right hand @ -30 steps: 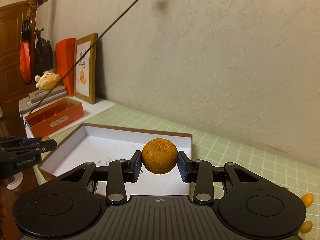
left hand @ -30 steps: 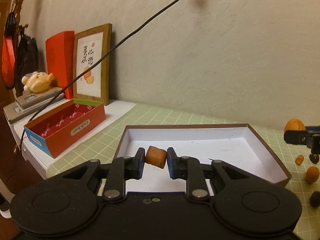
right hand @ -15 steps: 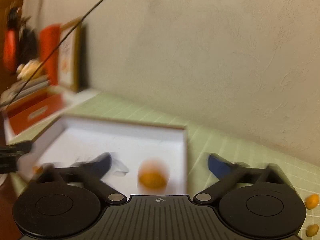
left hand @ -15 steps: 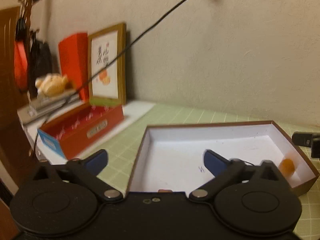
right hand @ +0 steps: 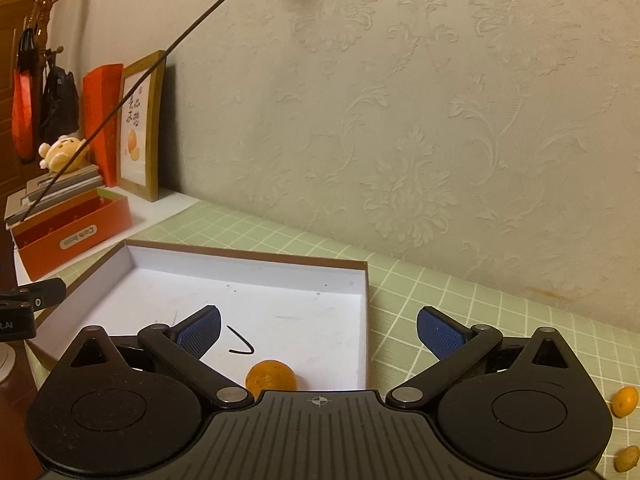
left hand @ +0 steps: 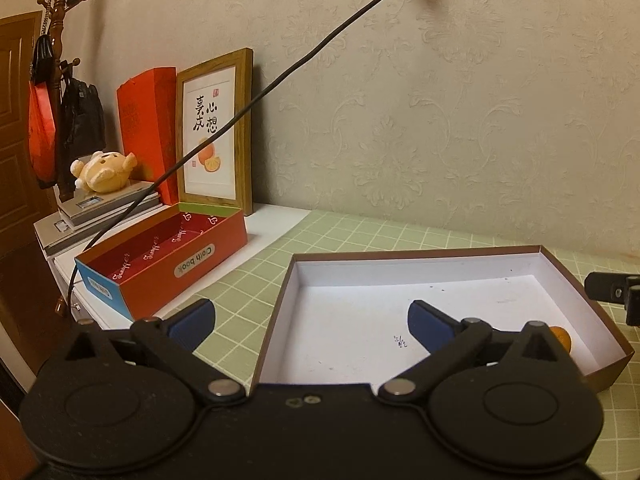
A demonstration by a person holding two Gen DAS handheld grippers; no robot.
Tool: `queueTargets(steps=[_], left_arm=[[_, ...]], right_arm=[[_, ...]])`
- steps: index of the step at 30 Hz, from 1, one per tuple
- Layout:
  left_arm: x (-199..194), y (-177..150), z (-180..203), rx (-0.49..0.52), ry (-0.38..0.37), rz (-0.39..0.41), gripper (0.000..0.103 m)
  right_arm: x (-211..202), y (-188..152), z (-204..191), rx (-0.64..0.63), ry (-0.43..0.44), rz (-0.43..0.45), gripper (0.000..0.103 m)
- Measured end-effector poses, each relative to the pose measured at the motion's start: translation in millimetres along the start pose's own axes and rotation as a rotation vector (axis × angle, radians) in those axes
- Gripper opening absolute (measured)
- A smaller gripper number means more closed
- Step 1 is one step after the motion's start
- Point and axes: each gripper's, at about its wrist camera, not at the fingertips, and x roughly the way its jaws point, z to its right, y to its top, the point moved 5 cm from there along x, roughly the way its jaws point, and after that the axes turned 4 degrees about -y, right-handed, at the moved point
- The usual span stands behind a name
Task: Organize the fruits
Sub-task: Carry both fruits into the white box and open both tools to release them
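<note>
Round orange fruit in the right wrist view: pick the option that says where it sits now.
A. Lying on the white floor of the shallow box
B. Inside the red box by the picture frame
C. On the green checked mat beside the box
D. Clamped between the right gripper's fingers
A. The round orange fruit lies on the floor of the shallow box, below the wide-open right gripper, touching neither finger.

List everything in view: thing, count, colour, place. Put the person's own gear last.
box: one, brown outside, white inside, on the mat.
orange: one, inside the box, near corner.
small fruits: two, orange, on the mat right of the box.
mat: one, green checked.
red box: one, left of the mat.
picture frame: one, wooden, against the wall.
plush toy: one, yellow, on books.
left tongs: open, empty.
right tongs: open, empty.
</note>
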Motion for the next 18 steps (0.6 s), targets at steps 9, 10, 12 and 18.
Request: queueTargets(steps=[9,10,12,18], left_arm=[[-6.0,3.2,6.2,0.031,0.028,0.009,0.097],[-7.5,3.2,8.5,0.03,0.019,0.01,0.097],[-11.6,4.4,13.1,0.024,0.008,0.014,0.097],[-26.4,10.9,29.6,0.012,-0.048,0.027,0.097]], right_arm=[[-10.3,3.4,4.0,0.006,-0.041,0.01,0.103],[-12.6,4.1,4.7,0.004,-0.043,0.007,0.103],[-17.8,3.7,5.1,0.0,-0.054,0.006,0.103],[-32.0,-1.2,10.7,-0.019,-0.059,-0.021,0.103]])
